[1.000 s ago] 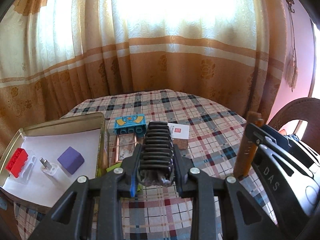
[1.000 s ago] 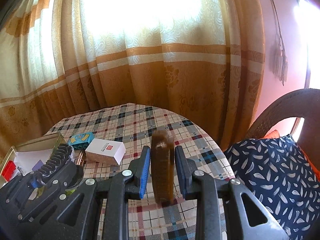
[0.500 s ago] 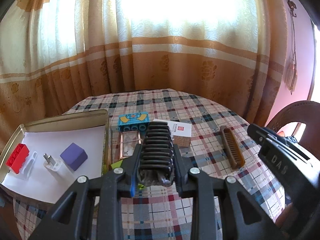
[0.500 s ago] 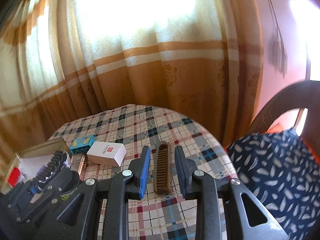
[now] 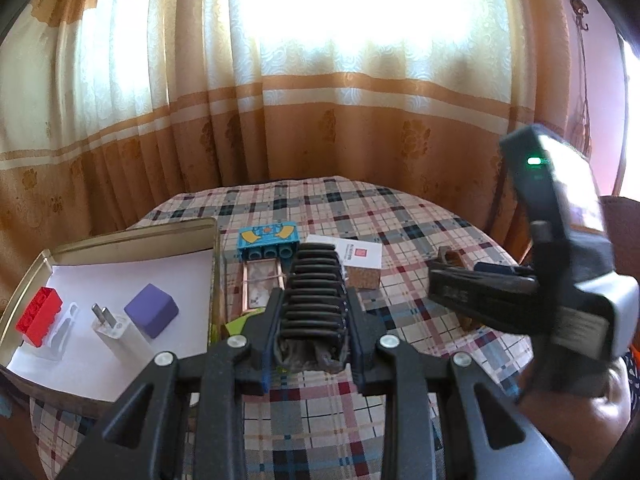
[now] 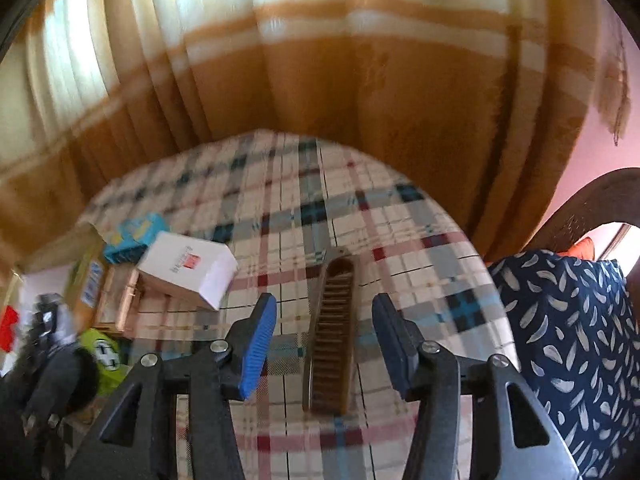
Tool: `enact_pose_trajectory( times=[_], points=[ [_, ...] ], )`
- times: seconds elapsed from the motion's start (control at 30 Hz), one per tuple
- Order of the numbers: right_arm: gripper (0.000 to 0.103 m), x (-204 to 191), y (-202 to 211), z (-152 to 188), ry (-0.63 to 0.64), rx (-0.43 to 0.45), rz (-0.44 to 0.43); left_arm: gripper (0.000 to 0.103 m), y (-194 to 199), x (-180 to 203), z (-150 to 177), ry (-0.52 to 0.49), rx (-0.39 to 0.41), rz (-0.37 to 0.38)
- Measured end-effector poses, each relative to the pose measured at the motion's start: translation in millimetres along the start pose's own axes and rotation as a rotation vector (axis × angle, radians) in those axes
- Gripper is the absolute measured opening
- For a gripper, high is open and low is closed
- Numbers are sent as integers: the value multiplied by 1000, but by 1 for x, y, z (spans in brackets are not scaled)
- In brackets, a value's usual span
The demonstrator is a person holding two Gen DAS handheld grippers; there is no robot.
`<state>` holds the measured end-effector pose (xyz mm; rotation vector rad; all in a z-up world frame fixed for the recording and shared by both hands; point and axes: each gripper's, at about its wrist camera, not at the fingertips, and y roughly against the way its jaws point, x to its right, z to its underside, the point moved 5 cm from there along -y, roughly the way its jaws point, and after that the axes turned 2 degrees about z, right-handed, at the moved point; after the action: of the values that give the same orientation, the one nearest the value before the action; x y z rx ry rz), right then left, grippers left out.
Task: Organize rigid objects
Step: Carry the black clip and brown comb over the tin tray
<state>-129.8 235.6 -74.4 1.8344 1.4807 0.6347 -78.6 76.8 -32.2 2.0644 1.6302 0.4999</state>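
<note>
1. Two grippers are in play over the round plaid table (image 5: pixel 420 216), and the biggest target is the gold tin tray (image 5: pixel 132 236) at the table's left edge, which already holds a red brick (image 5: pixel 38 316), a white plug (image 5: pixel 120 330) and a purple cube (image 5: pixel 151 315).
2. The left gripper (image 5: pixel 312 332) is clamped tight on a black ribbed clip (image 5: pixel 316 292), whose long axis runs straight away from the camera. The risk is that it swings into the tray wall or onto the plug when it goes in.
3. The right gripper (image 6: pixel 324 344) is pretty blurry but its jaws are opening. The brown comb (image 6: pixel 332 332) lies flat on the cloth between the pads, touching neither.
4. The comb's long axis points away toward the curtain, with the narrow end far. If the gripper pulls out crooked, a pad could probably nudge it askew.
5. The white box (image 6: pixel 188 272) and blue brick (image 6: pixel 134 236) sit loose near the tray, easy to bump.
</note>
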Motion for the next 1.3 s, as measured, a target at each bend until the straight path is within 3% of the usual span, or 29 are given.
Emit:
enact_pose_trajectory(
  times=[0.07, 0.17, 0.23, 0.37, 0.5, 0.7, 1.03, 1.3],
  points=[
    [48, -1, -9, 2, 14, -42, 29, 27, 0, 0, 1, 1, -2, 2],
    [33, 3, -8, 5, 8, -43, 37, 27, 0, -1, 1, 10, -2, 7],
    [29, 5, -7, 7, 2, -42, 31, 27, -1, -3, 1, 21, -4, 12],
    [28, 7, 6, 13, -47, 7, -9, 27, -3, -9, 2, 44, -13, 14],
    [28, 2, 40, 17, -89, 118, -59, 27, -1, -14, 3, 55, -13, 7],
    [28, -21, 71, 10, -104, 198, -130, 27, 1, -31, 3, 82, -29, -2],
    [28, -75, 104, 2, -41, 258, -218, 27, 24, -73, -13, 105, 46, -74],
    [28, -116, 112, 1, 29, 265, -253, 27, 22, -113, -10, 167, 21, -126]
  ],
)
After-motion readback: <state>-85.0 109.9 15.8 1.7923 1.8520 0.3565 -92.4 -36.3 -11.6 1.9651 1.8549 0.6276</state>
